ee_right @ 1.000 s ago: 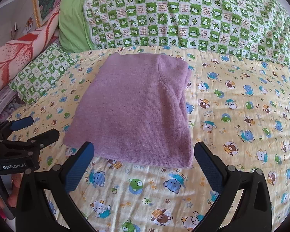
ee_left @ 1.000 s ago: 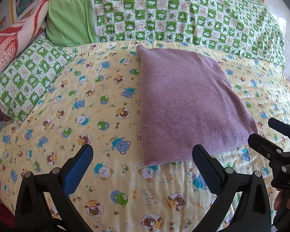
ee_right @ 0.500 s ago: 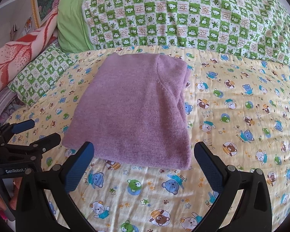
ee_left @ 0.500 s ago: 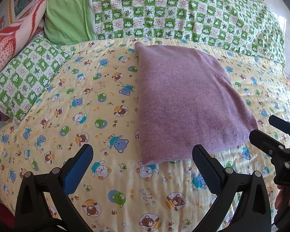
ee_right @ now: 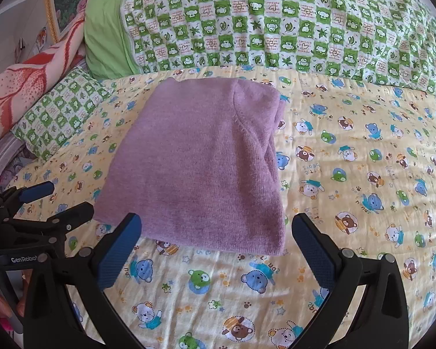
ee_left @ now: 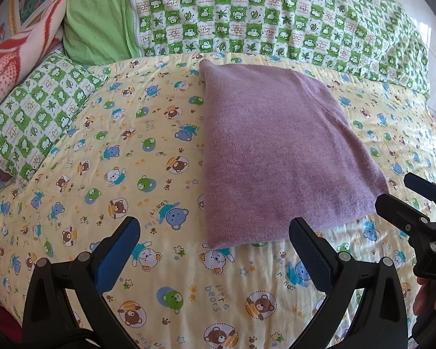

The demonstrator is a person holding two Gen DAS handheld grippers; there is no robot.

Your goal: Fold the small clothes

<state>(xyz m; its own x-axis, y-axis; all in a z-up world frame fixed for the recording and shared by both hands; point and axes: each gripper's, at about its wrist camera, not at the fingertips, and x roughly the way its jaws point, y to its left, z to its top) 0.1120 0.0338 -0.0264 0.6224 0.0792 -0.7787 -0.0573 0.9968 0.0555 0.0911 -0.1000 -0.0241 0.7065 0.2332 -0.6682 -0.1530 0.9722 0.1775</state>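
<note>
A purple knit garment (ee_left: 279,157) (ee_right: 203,165) lies folded into a flat rectangle on the yellow bear-print bedspread (ee_left: 116,174) (ee_right: 363,174). My left gripper (ee_left: 215,244) hovers open just in front of its near left corner, with nothing between the blue pads. My right gripper (ee_right: 216,241) is open too, its jaws straddling the near edge of the garment without holding it. Each gripper also shows in the other's view: the right gripper (ee_left: 407,200) at the right edge, the left gripper (ee_right: 58,203) at the left edge.
A green checked quilt (ee_left: 261,20) (ee_right: 276,23) is piled along the back of the bed. A green checked pillow (ee_left: 37,110) (ee_right: 64,107) and a red-and-white blanket (ee_left: 17,55) lie at the left. Fingers of a hand (ee_left: 430,296) show at the right edge.
Both grippers have crept slightly forward toward the garment's near edge; it sits a little lower and larger in both views. Both stay open and the garment has not moved.
</note>
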